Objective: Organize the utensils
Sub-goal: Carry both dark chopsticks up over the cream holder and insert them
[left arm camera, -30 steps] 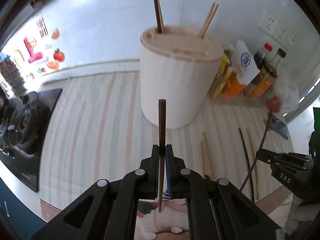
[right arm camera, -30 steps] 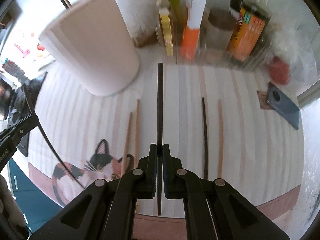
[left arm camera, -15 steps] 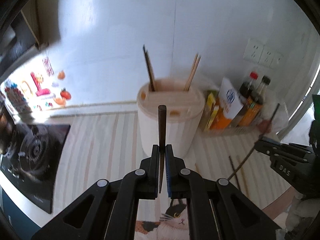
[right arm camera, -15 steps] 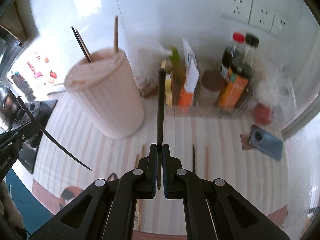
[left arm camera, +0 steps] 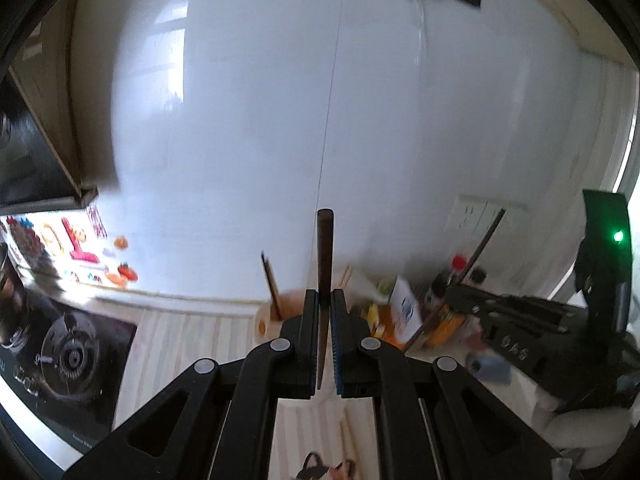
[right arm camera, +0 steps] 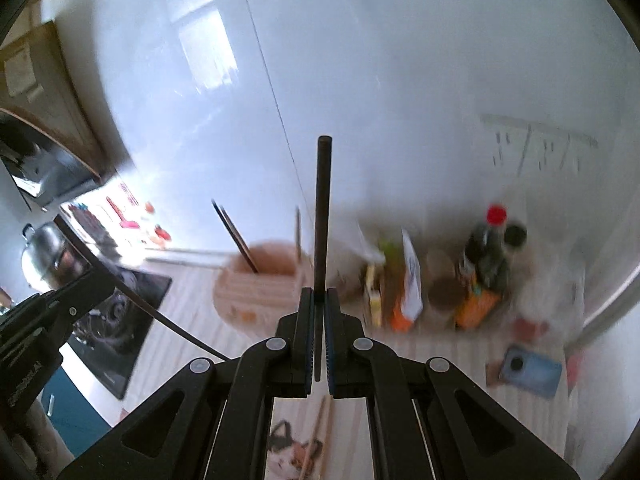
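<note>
The left gripper [left arm camera: 324, 300] has its jaws clamped on a dark brown chopstick [left arm camera: 325, 248] pointing to 12 o'clock. The right gripper [right arm camera: 319, 300] likewise clamps a black chopstick [right arm camera: 323, 208]. Below, on the counter [right arm camera: 192, 292], the pink utensil holder [right arm camera: 260, 280] sits at 10 o'clock.

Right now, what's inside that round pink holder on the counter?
Chopsticks stand in the pink holder: a dark pair leaning left and a light wooden one near the back. The picture is blurred, and the holder's walls hide its depths, so anything lower down cannot be seen.
</note>
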Available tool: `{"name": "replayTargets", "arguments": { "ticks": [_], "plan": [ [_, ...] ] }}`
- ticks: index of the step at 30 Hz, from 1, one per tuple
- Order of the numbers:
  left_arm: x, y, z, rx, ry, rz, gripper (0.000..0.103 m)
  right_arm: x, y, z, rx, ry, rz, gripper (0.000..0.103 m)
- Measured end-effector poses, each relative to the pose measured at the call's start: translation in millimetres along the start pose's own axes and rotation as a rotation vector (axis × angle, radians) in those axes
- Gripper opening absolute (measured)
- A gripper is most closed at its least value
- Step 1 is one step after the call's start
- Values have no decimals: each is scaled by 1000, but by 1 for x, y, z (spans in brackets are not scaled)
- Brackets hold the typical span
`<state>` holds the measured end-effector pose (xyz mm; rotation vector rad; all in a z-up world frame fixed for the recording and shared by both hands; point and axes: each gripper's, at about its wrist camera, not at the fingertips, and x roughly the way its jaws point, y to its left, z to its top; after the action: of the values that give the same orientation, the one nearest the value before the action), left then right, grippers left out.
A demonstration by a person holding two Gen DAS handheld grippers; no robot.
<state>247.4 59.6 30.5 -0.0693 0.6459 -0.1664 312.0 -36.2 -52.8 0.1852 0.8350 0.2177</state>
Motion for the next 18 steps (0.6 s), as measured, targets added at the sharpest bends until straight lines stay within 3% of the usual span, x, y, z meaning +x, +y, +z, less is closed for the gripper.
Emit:
{"name": "replayTargets", "arguments": {
  "ticks": [5, 9, 13, 18],
  "plan": [
    [2, 0, 34, 4, -50, 39, 3, -6, 11, 36, -20, -49, 14, 5],
    [26, 7, 53, -10, -60, 108, 3, 3, 16, 60, -17, -74, 11, 5],
    [57, 20, 60, -42, -34, 153, 3, 24, 21, 76, -7, -75, -5, 5],
    [90, 37, 56, -90, 28, 156, 3, 55, 21, 81, 17, -47, -5, 5]
  ]
}}
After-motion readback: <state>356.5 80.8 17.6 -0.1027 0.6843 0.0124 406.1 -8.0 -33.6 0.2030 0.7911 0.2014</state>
